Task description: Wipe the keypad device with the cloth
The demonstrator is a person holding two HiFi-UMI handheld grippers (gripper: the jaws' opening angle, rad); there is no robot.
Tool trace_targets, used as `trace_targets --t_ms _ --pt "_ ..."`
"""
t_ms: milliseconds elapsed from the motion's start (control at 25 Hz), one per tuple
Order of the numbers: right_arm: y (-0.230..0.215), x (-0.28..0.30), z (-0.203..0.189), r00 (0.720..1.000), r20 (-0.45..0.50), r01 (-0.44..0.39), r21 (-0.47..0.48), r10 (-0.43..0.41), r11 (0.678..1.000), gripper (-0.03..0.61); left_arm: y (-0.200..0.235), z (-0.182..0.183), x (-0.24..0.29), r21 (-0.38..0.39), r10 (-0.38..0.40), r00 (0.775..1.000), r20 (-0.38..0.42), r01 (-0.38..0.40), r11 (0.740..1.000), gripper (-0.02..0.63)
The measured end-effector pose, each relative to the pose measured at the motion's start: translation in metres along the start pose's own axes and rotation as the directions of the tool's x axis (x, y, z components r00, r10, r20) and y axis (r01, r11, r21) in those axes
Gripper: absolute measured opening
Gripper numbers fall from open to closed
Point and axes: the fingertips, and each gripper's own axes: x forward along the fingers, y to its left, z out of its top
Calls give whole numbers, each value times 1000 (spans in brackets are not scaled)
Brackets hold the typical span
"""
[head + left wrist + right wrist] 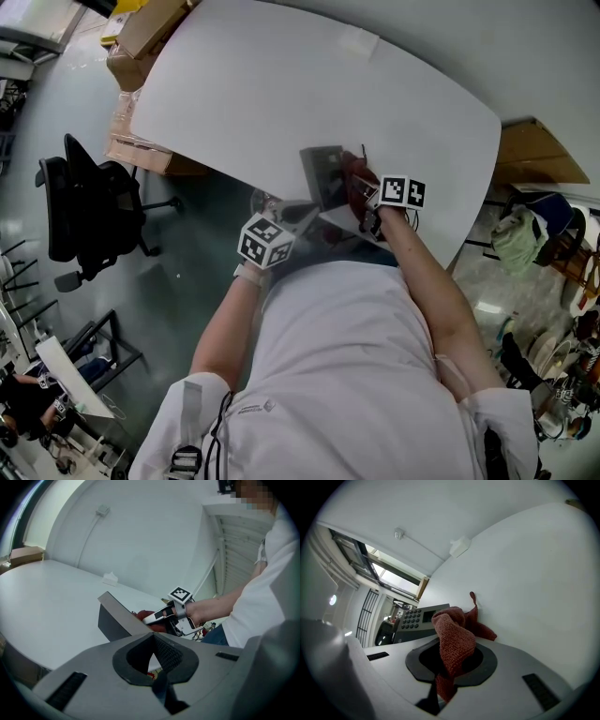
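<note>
The grey keypad device sits tilted near the front edge of the white table. My left gripper reaches it from the left, and its jaws appear shut on the device's near edge. In the left gripper view that gripper shows only a thin gap. My right gripper is shut on a red cloth that lies against the device's right side. In the right gripper view the cloth bunches up out of the gripper, with the keypad just behind it.
A small white block lies at the table's far edge. A black office chair stands on the floor to the left. Cardboard boxes sit at the far left and a cardboard piece at the right. The person's torso fills the near side.
</note>
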Motion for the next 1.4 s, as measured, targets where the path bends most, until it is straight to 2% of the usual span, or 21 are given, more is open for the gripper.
trace_targets --t_ms 160,640,800,920,1000,1200,1400 --pt "11 -5 -7 1000 0 -19 -9 19 1000 54 -1 0 0 2 0 1000 1 0 1000 11" --pt "69 -17 -31 990 -10 -144 -78 144 987 54 0 0 -1 16 -2 1000 -1 2 1000 11" --pt "84 -28 -34 983 41 -175 -109 180 979 53 0 2 -1 12 1 1000 13 -1 1000 11" --pt "92 -43 -32 977 117 -159 -155 178 975 53 1 5 -2 18 9 999 32 -10 1000 11" --pt "103 -60 -25 961 200 -156 -177 190 972 54 -2 13 -8 8 5 998 68 -6 1000 11" --pt "132 -114 -9 891 395 -126 -255 222 959 54 -24 52 -31 32 -48 983 179 43 999 11" --pt "156 -161 -5 849 469 -42 -396 242 917 54 -49 89 -60 106 -66 963 263 39 994 11"
